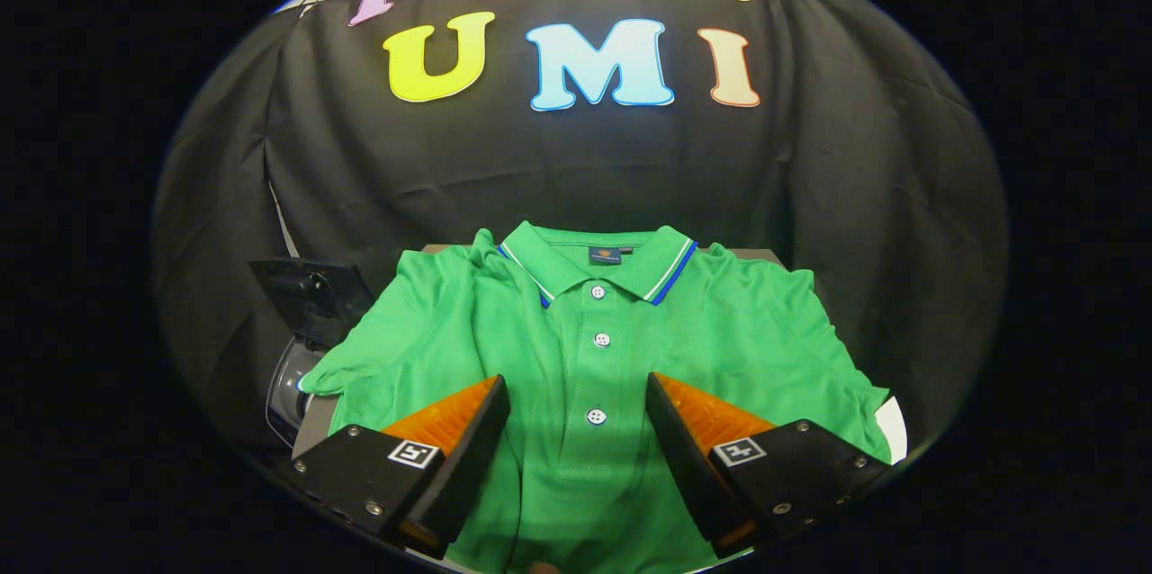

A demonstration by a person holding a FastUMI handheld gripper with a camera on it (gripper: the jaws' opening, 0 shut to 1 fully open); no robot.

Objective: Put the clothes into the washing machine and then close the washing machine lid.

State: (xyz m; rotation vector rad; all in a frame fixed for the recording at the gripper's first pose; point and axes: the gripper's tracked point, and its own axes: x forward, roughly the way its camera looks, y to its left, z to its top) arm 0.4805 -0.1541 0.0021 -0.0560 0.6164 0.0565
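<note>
My fingers (578, 430) are spread wide and hold nothing; they hang over the lower front of a bright green short-sleeved polo shirt (720, 331), with its button placket running between them. The shirt lies face up and mostly flat on a pale surface (893, 430), collar towards the booth wall, one sleeve bunched out to the side where a dark, glossy machine part (310, 300) sits just beyond it. I take that for the washing machine with its lid up, though I cannot make out the drum opening from here.

The step in hand, as I judge it, is the first grab. To do it well I should come down onto the middle of the chest, push a little so the cloth gathers into a fold between the fingers, then close fully on several layers, not a single thin edge. A central pinch should let the sleeves and hem hang evenly, so less drags on the surface or catches on the machine's rim.

Counting: one shirt, one collar with striped trim (670, 273), three white buttons (602, 340) visible down the placket, one machine beside the shirt.
</note>
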